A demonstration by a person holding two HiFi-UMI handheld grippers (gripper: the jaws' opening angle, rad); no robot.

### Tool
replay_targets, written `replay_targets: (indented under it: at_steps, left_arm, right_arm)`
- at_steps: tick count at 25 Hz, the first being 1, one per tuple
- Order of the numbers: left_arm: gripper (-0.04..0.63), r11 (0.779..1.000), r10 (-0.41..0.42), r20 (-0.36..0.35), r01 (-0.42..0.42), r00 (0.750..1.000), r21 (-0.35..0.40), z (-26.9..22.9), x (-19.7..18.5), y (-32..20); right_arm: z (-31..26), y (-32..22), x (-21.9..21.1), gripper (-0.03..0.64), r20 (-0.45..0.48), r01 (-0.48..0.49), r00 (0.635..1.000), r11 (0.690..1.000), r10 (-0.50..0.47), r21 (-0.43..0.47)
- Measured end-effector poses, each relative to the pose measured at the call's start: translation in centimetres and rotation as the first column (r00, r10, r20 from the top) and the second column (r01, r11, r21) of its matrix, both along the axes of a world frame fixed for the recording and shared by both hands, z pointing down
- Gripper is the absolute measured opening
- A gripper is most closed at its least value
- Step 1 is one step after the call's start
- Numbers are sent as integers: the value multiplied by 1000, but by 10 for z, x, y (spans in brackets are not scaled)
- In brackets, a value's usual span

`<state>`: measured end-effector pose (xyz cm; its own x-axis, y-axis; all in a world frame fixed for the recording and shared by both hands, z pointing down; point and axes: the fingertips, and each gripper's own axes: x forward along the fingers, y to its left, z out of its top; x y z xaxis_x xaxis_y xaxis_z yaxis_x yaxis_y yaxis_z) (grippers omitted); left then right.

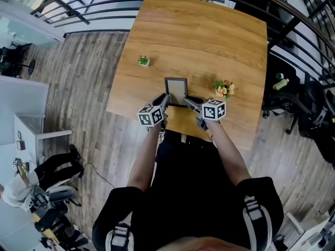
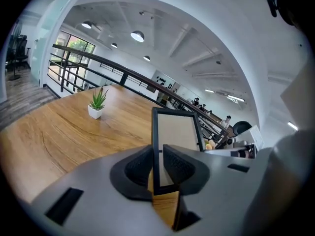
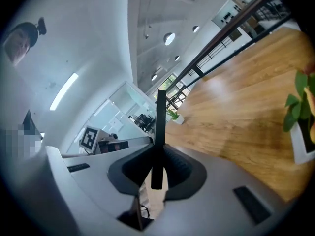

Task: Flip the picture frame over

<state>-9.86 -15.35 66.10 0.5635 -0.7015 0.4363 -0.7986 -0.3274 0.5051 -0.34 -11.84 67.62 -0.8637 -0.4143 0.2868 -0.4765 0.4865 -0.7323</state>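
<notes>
Forearms reach out from the person's black top, a gripper in each hand. The left gripper (image 2: 157,163) has its fingers pinched on the left edge of the black rectangular picture frame (image 1: 176,90). The right gripper (image 3: 157,165) has its fingers clamped on the frame's right side. The frame stands upright at the near part of the light wooden tabletop (image 1: 209,41), between a small green potted plant (image 1: 144,60) and orange potted flowers (image 1: 224,89).

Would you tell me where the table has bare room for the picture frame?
The far half of the table, beyond the small green plant and the flower pot, is bare. The near edge is crowded: the left hand-held gripper and the right hand-held gripper clamp the picture frame there.
</notes>
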Motion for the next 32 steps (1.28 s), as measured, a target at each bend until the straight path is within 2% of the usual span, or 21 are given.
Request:
replay_targets:
  at_steps: [3,8,13,16,21,32]
  left_arm:
    - [72,1000,0,19,0,1000,10,-2,1,-1]
    - [106,999,3,41,-5,999,44,-17,9,-6]
    - [117,996,38,-7,-37,999,84,-41,31,-11]
    - [120,993,60,-36,-57,998,99,-53,46,-14]
    - [133,991,87,-70,-79,994,109,-65,62,-16]
    - [163,991,104,-203,-84,974,103,-76,73,-15]
  right_arm:
    - [-1,1,-3,71,-65,31,997,998,-27,58]
    - [-7,-8,-2,71,-164,34,986,989,-10,144]
    - [-17,-17,0,71,-310,43,950,962,44,268]
    - [-23,-18,-2,71,-362,61,930,943,66,328]
    - [-31,-19,-2,71,-399,68,912,922,97,380]
    - [-38,-20,4,71,-406,26,900,911,158,412]
